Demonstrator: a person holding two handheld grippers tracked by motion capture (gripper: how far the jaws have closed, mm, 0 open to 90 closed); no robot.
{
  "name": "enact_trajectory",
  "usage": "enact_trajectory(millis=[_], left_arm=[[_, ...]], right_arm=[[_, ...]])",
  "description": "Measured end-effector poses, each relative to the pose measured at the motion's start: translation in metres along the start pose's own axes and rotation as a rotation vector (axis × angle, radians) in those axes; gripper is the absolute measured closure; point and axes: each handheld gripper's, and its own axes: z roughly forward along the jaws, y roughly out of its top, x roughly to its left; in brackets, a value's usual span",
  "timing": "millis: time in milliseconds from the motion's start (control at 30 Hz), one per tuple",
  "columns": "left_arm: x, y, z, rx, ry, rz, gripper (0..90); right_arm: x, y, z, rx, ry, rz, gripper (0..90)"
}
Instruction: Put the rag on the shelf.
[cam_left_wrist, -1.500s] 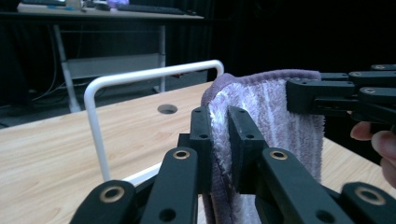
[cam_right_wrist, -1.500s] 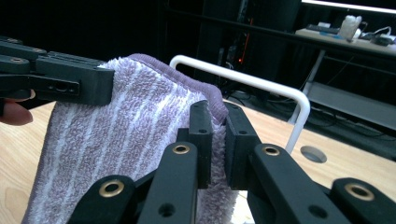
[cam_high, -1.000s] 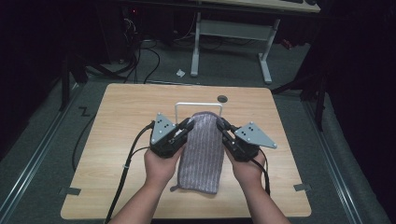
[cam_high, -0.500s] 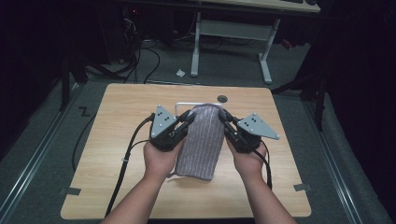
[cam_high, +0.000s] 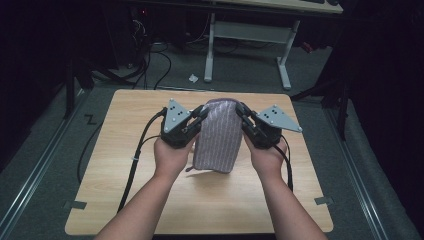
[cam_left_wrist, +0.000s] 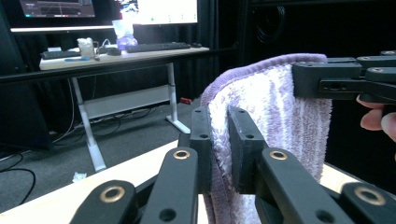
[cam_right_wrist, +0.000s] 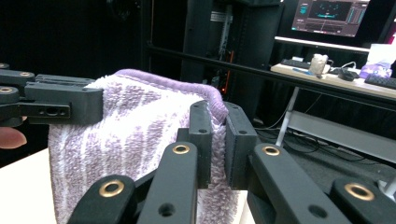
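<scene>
Step in hand: I am lifting a folded purple striped towel (cam_high: 218, 134) off the tabletop (cam_high: 125, 165), one claw on each side of its top edge.
Left claw: my left claw (cam_left_wrist: 219, 149) is clamped narrow on the towel's left top corner; the cloth is squeezed between the two black pads.
Right claw: my right claw (cam_right_wrist: 217, 140) pinches the right top corner the same way, cloth pressed between its pads.
Where the towel is: it hangs between my two claws over the middle of the tabletop, top edge up and draped, lower end down near the wood; I cannot tell whether that end touches it.
Done so far: both corners are gripped and the towel is raised, I judge.
Left to do: spreading, folding or laying it down somewhere; nothing in view says which.
Containers: I see no box, bin or basket on the tabletop, so nothing to fill or empty.
Risk: soft cloth could slip from a corner if my claws pull apart unevenly.
</scene>
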Motion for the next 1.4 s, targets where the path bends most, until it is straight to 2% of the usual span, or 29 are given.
enact_trajectory(millis=[233,533,633,833,900,933,967,1000,1100,1133,1167,1200,1233,1333,1400], left_arm=[[0.009,0.0,0.006,-0.008,0.021,0.015,81.3],[0.022,0.012,0.018,-0.028,0.05,0.059,81.3],[0.027,0.014,0.023,-0.04,0.057,0.04,81.2],[0.036,0.017,0.034,-0.035,0.067,0.04,81.2],[0.041,0.017,0.039,-0.041,0.067,0.026,81.2],[0.047,0.016,0.044,-0.031,0.067,0.005,81.1],[0.047,0.016,0.044,-0.031,0.067,0.005,81.1],[0.053,0.015,0.051,-0.014,0.077,0.01,81.1],[0.059,0.014,0.057,0.002,0.084,0.012,81.0],[0.063,0.015,0.062,0.007,0.089,0.013,80.8],[0.063,0.015,0.062,0.007,0.089,0.013,80.8],[0.066,0.016,0.066,0.019,0.096,0.014,80.8],[0.067,0.016,0.068,0.022,0.099,0.013,80.8],[0.075,0.018,0.081,0.054,0.118,0.032,80.7],[0.077,0.018,0.085,0.064,0.12,0.03,80.5]], right_arm=[[-0.006,0.004,0.013,0.005,-0.002,0.01,83.7],[-0.013,0.013,0.032,0.004,0.0,0.037,83.7],[-0.016,0.018,0.038,0.002,-0.002,0.051,83.7],[-0.023,0.024,0.056,0.009,-0.013,0.057,83.7],[-0.026,0.024,0.063,0.013,-0.01,0.06,83.7],[-0.027,0.025,0.065,0.015,-0.01,0.059,83.7],[-0.028,0.025,0.069,0.017,-0.009,0.061,83.6],[-0.03,0.025,0.074,0.024,-0.011,0.06,83.6],[-0.032,0.025,0.081,0.038,-0.012,0.061,83.6],[-0.036,0.026,0.09,0.052,-0.014,0.052,83.6],[-0.036,0.026,0.09,0.052,-0.014,0.052,83.6],[-0.04,0.026,0.099,0.064,-0.012,0.051,83.6],[-0.04,0.026,0.099,0.064,-0.012,0.051,83.6],[-0.046,0.025,0.114,0.09,-0.018,0.05,83.5],[-0.05,0.023,0.12,0.105,-0.02,0.056,83.5]])
